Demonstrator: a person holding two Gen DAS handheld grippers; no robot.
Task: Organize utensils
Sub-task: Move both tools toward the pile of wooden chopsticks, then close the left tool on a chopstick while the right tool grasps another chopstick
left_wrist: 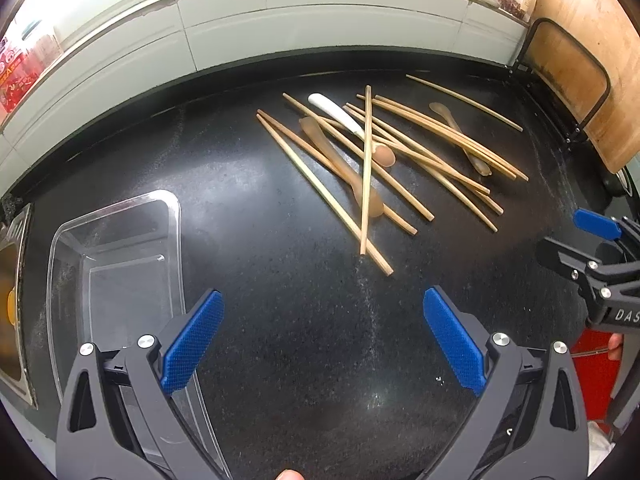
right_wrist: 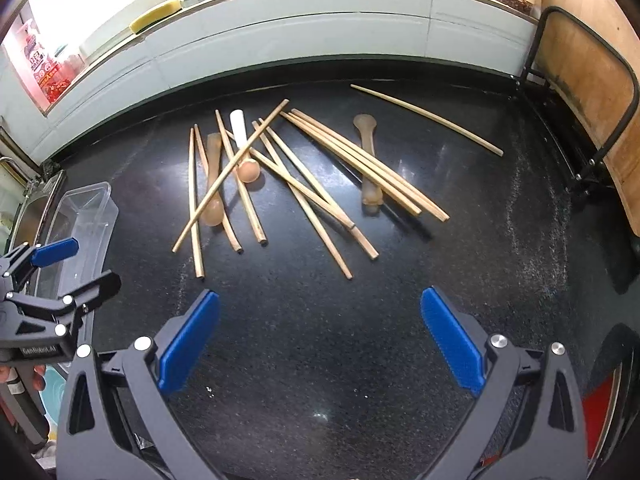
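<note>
Black speckled bench (left_wrist: 320, 340), white tiled wall along its back edge. Left gripper (left_wrist: 323, 340): blue-padded fingers (left_wrist: 192, 344) spread wide, nothing between them, held above bare bench near the front edge. Right gripper (right_wrist: 320, 338): likewise wide open, holding nothing, also above bare bench toward the front; its tip shows at the right border of the left wrist view. Clear plastic tray (left_wrist: 120, 216) sits at the left end of the bench, just beside the sink rim (left_wrist: 20, 264); only the bench surface shows through its floor, no utensil inside. The left gripper's left finger overlaps the tray's near corner in view; contact cannot be told. Utensils lie loose in a crossed heap toward the back middle of the bench: many wooden chopsticks (left_wrist: 366, 168), several stacked over one another, one chopstick (left_wrist: 464, 102) lying apart nearer the back right corner. Among them a spoon with white handle and brown bowl (right_wrist: 248, 170), a translucent brownish spoon (right_wrist: 214, 184) under crossed sticks, and a second translucent spoon (right_wrist: 368, 160) partly beneath a bundle of sticks on the right. Wooden cutting board (left_wrist: 576, 64) stands upright in a black wire rack (left_wrist: 568, 120) at the right end.
</note>
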